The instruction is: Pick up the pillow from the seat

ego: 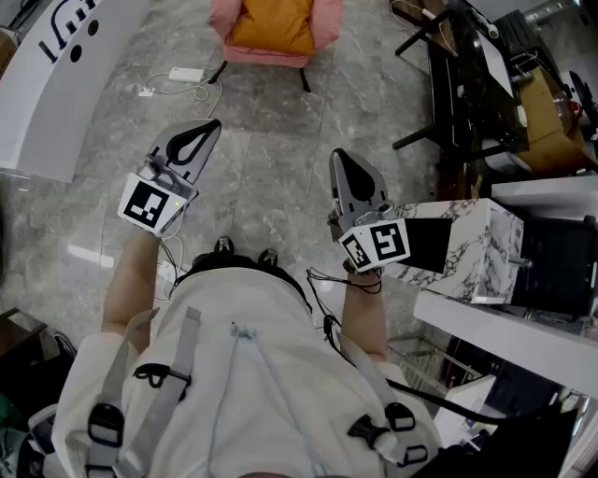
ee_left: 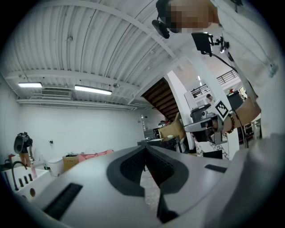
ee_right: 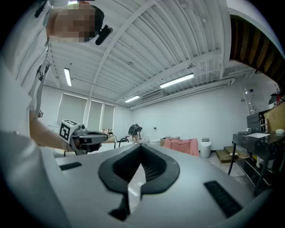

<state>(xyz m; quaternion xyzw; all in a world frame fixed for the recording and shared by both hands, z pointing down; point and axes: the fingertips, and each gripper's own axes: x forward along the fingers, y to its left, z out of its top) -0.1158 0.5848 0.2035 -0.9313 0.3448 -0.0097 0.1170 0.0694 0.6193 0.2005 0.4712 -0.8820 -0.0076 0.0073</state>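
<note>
An orange pillow (ego: 273, 23) rests on the seat of a pink armchair (ego: 322, 28) at the top of the head view, some way ahead of me. The armchair (ee_right: 180, 145) also shows far off in the right gripper view and, small, as the pink chair (ee_left: 95, 156) in the left gripper view. My left gripper (ego: 213, 126) is held level at the left, jaws shut and empty. My right gripper (ego: 338, 154) is level at the right, also shut with nothing between its jaws. Both point toward the armchair.
A white power strip (ego: 186, 75) with cables lies on the marble floor before the chair. A white counter (ego: 56, 65) stands at the left. A marble-patterned block (ego: 467, 247) and dark shelving (ego: 486, 84) crowd the right side.
</note>
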